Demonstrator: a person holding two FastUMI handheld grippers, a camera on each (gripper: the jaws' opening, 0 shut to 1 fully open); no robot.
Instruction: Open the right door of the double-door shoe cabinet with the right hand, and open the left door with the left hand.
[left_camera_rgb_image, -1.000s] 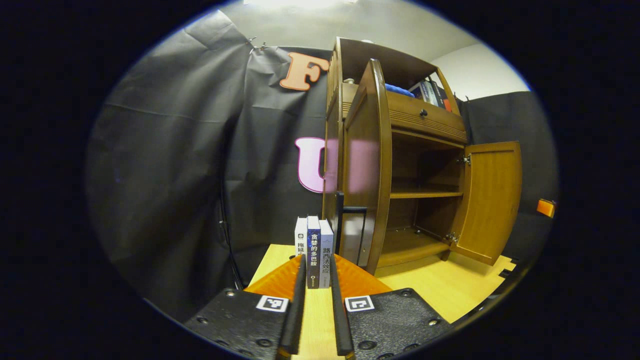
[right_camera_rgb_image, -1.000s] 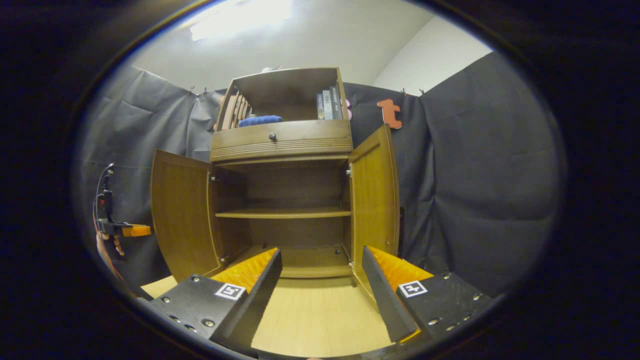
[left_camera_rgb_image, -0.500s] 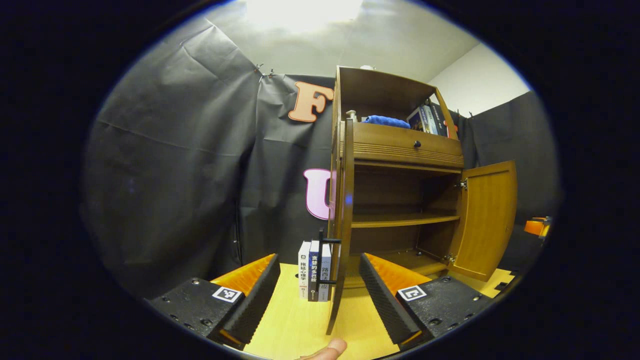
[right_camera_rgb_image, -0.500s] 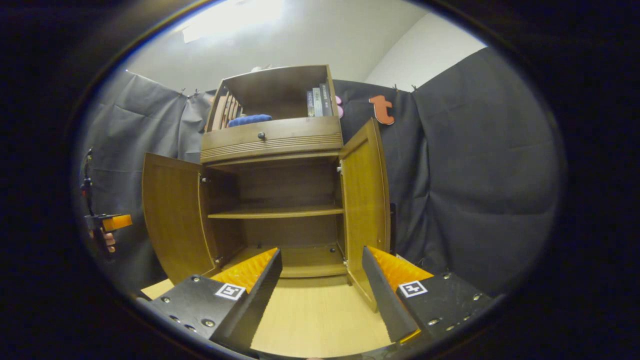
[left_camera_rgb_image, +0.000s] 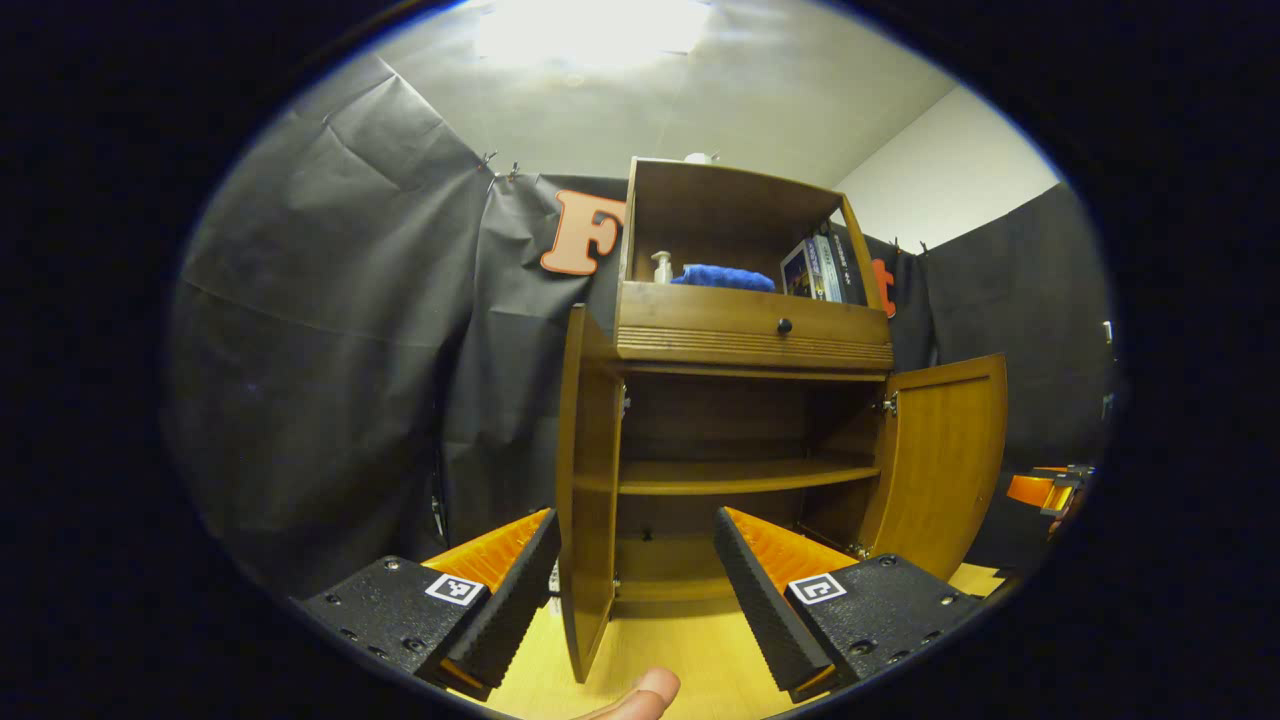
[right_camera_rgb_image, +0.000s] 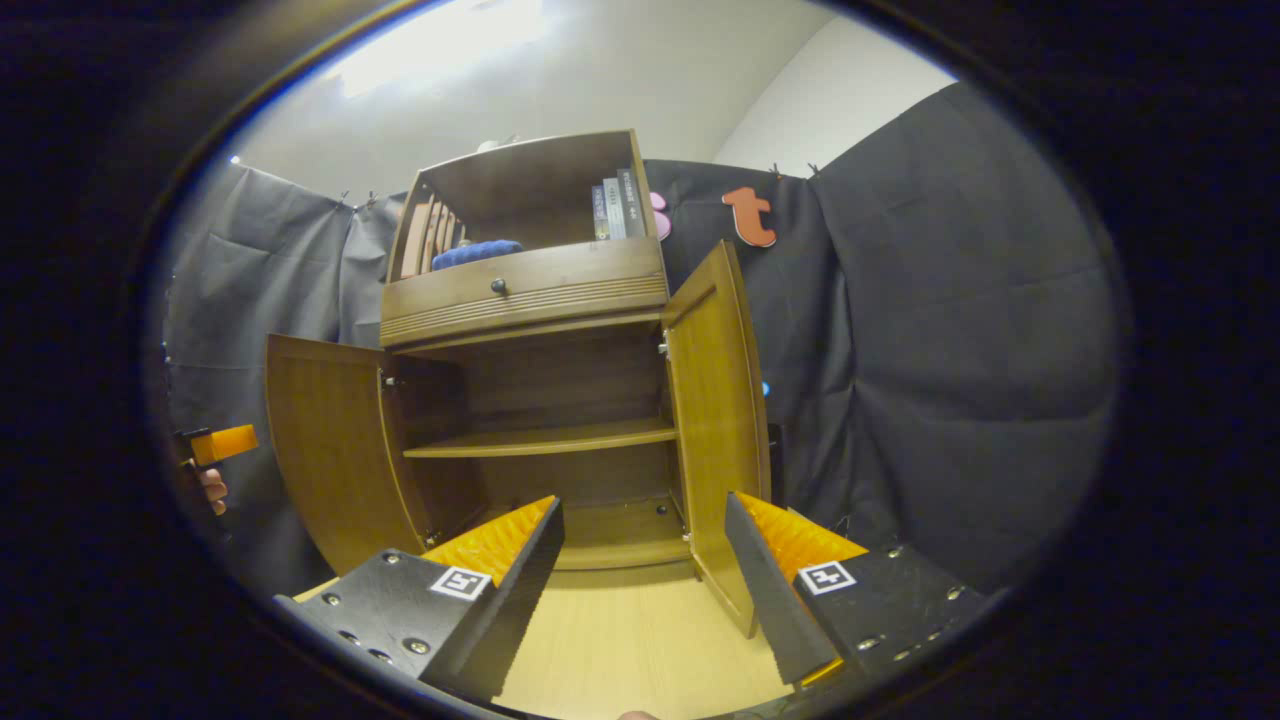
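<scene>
left gripper view: your left gripper (left_camera_rgb_image: 632, 590) is spread wide with nothing between its fingers, back from the cabinet (left_camera_rgb_image: 750, 330). the left door (left_camera_rgb_image: 588, 490) stands swung out, its free edge pointing toward you and dropping between your two fingers, nearer the left one, apart from both. the right door (left_camera_rgb_image: 940, 460) is swung out too, with the shelf (left_camera_rgb_image: 745, 475) and the bay under it in plain sight between the doors. above the drawer (left_camera_rgb_image: 755, 335) sit a blue cloth (left_camera_rgb_image: 722, 277), a small bottle (left_camera_rgb_image: 661, 267) and some books (left_camera_rgb_image: 815, 270). light wood floor (left_camera_rgb_image: 690, 655) lies bare between you and the cabinet base — room to move there. a fingertip (left_camera_rgb_image: 640, 695) shows at the bottom edge. the other gripper (left_camera_rgb_image: 1045, 488) shows far right, well clear of the right door.

right gripper view: your right gripper (right_camera_rgb_image: 640, 590) is also wide open and empty. the right door (right_camera_rgb_image: 715, 420) stands swung out with its lower edge just beside your right finger, whether touching it you can't tell. the left door (right_camera_rgb_image: 335, 450) is swung out at left — beyond its outer edge you see the other gripper (right_camera_rgb_image: 222, 443) and a hand (right_camera_rgb_image: 210, 490). bare floor (right_camera_rgb_image: 630, 640) lies ahead between your fingers.
</scene>
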